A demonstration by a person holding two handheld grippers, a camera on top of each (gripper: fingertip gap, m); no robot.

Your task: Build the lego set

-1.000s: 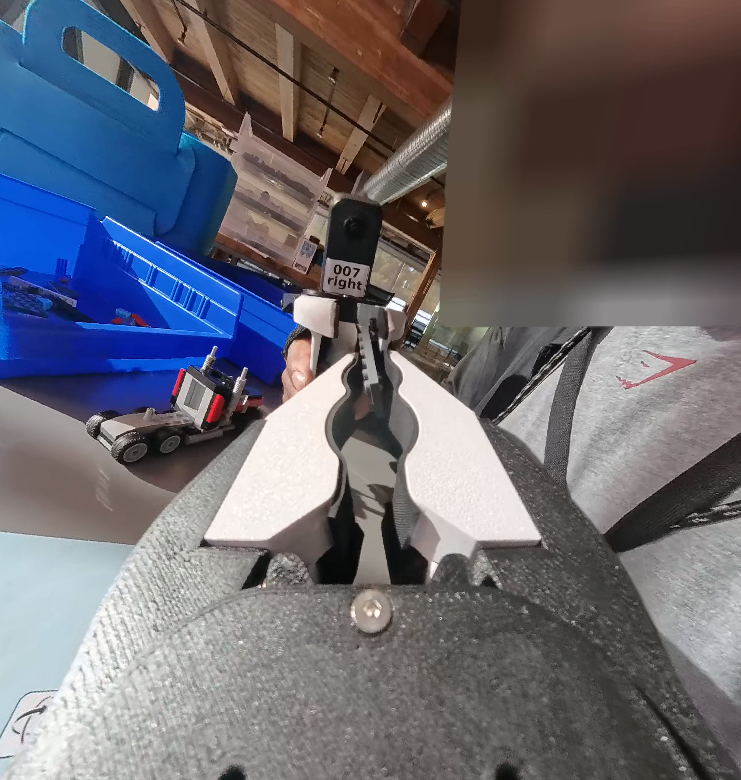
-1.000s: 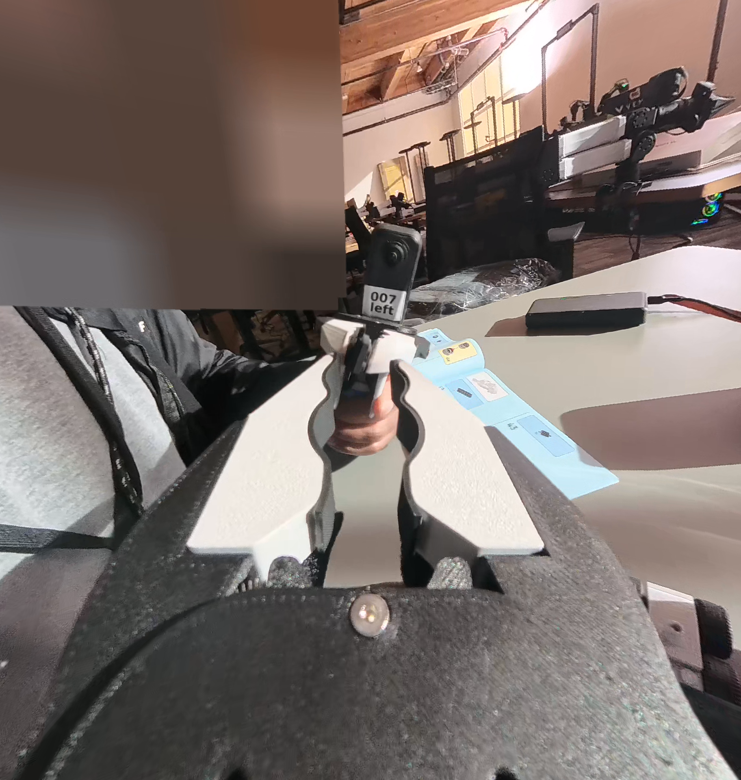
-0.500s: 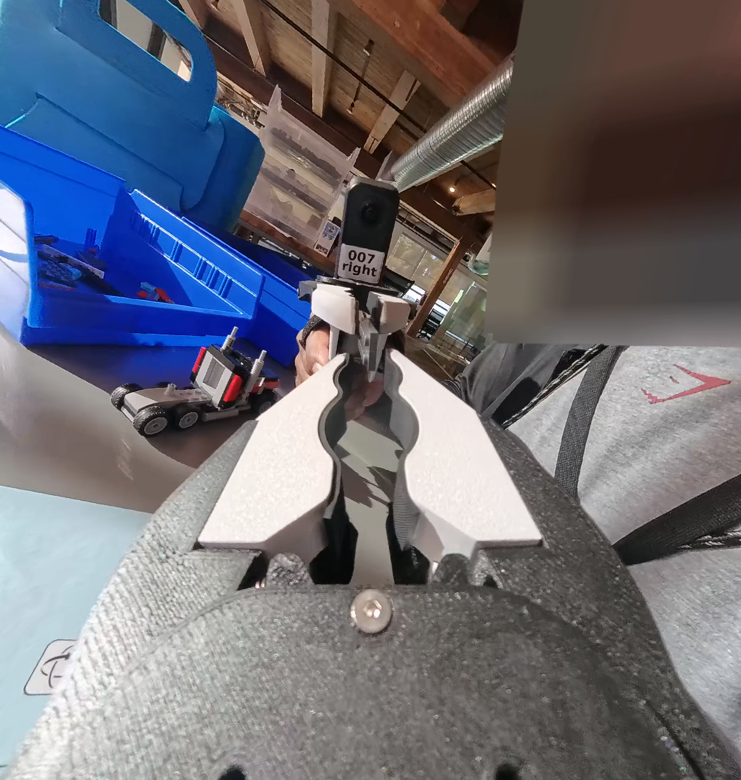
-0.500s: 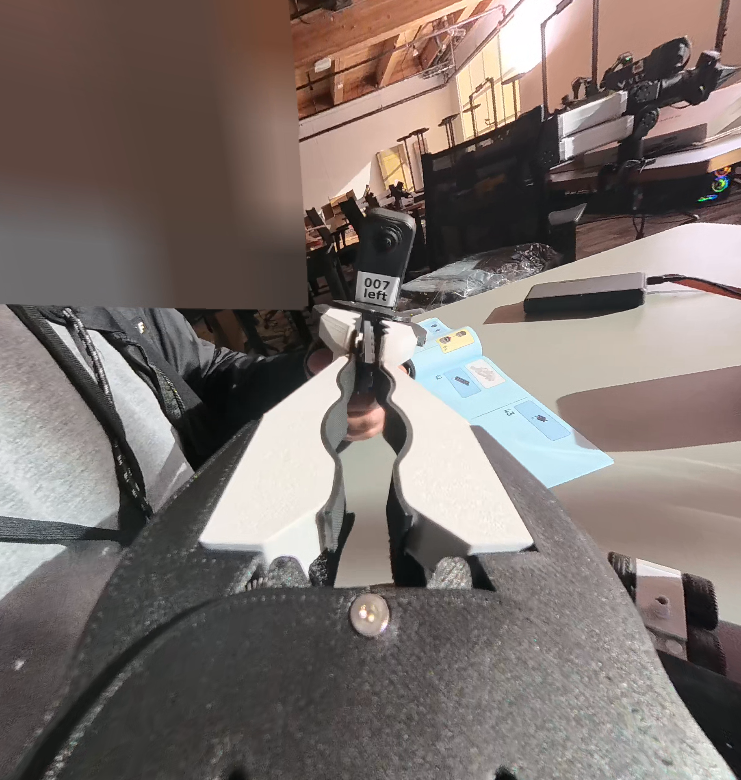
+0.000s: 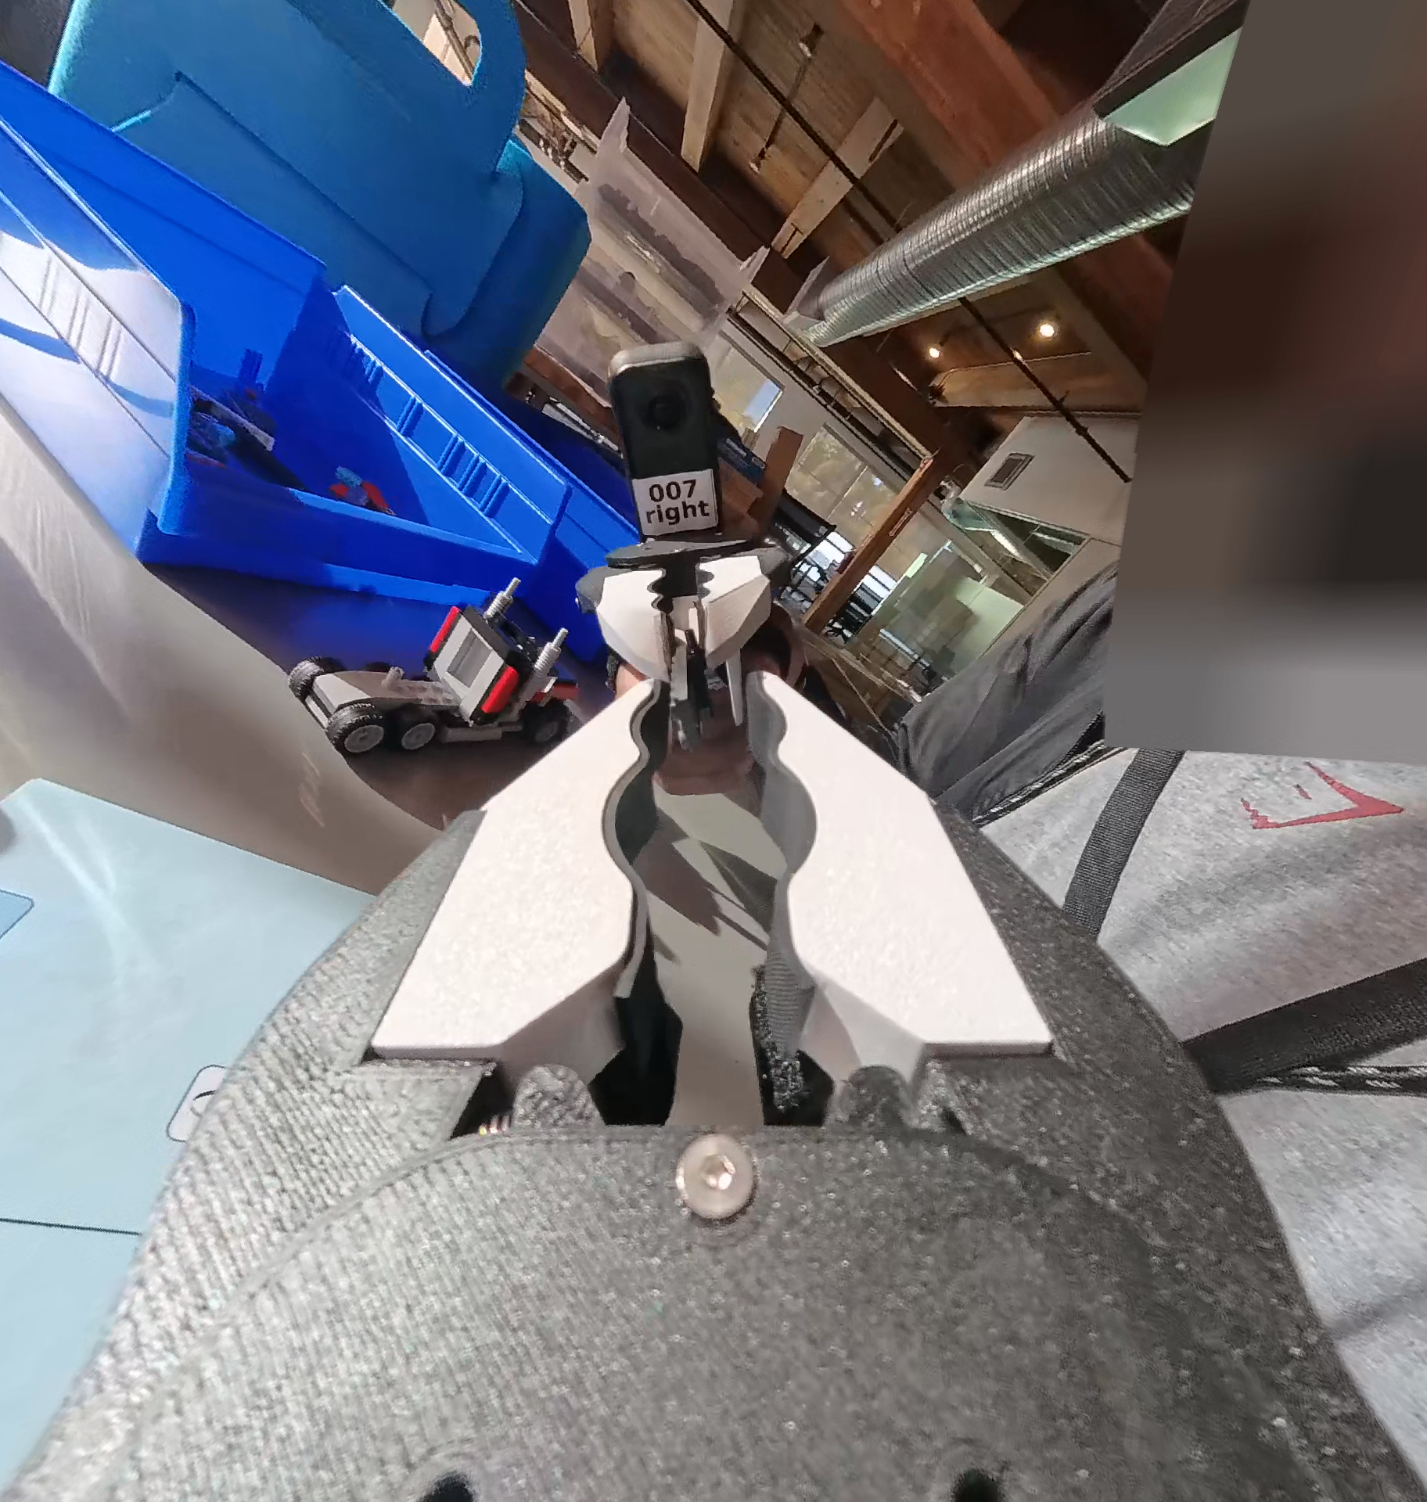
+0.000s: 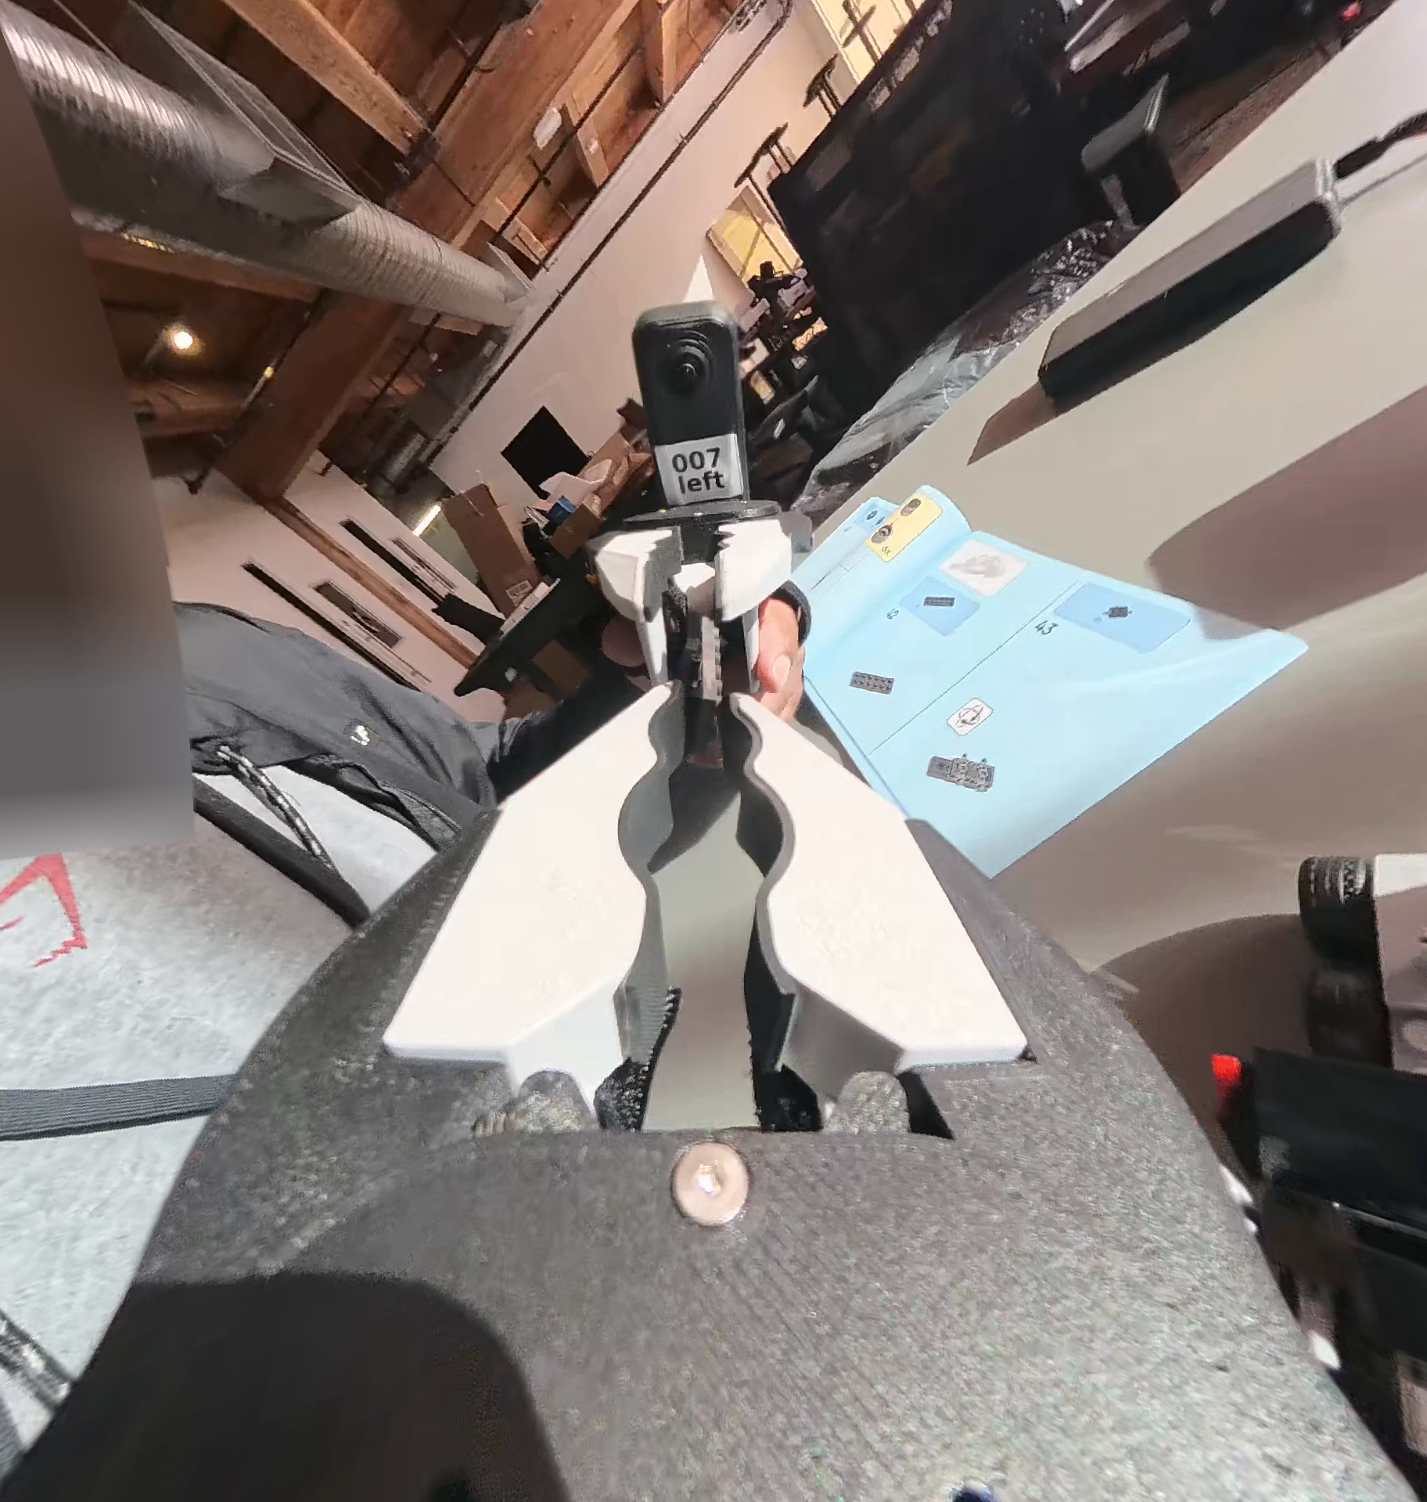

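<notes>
My two grippers face each other tip to tip in the air at the table's near edge. The right gripper [image 6: 704,697] is shut on a small dark grey lego piece [image 6: 706,658]. The left gripper [image 5: 706,687] stands with its jaws apart on either side of that same piece [image 5: 690,699], and I cannot tell whether its pads still touch it. A partly built grey, red and black lego truck [image 5: 442,691] stands on the table to the left, and part of it shows blurred at the right edge of the right wrist view [image 6: 1385,975].
A blue parts bin [image 5: 328,455] with loose bricks stands behind the truck. A light blue instruction booklet [image 6: 1019,691] lies open on the table and also shows in the left wrist view [image 5: 84,975]. A black flat device [image 6: 1182,325] lies farther back. A person's grey sweater [image 5: 1263,935] is close by. Both grippers' tips are close together, under 4 cm apart.
The right gripper's jaws have closed in on the dark piece while the left gripper's jaws have widened. Both grippers have tilted and moved closer together.
</notes>
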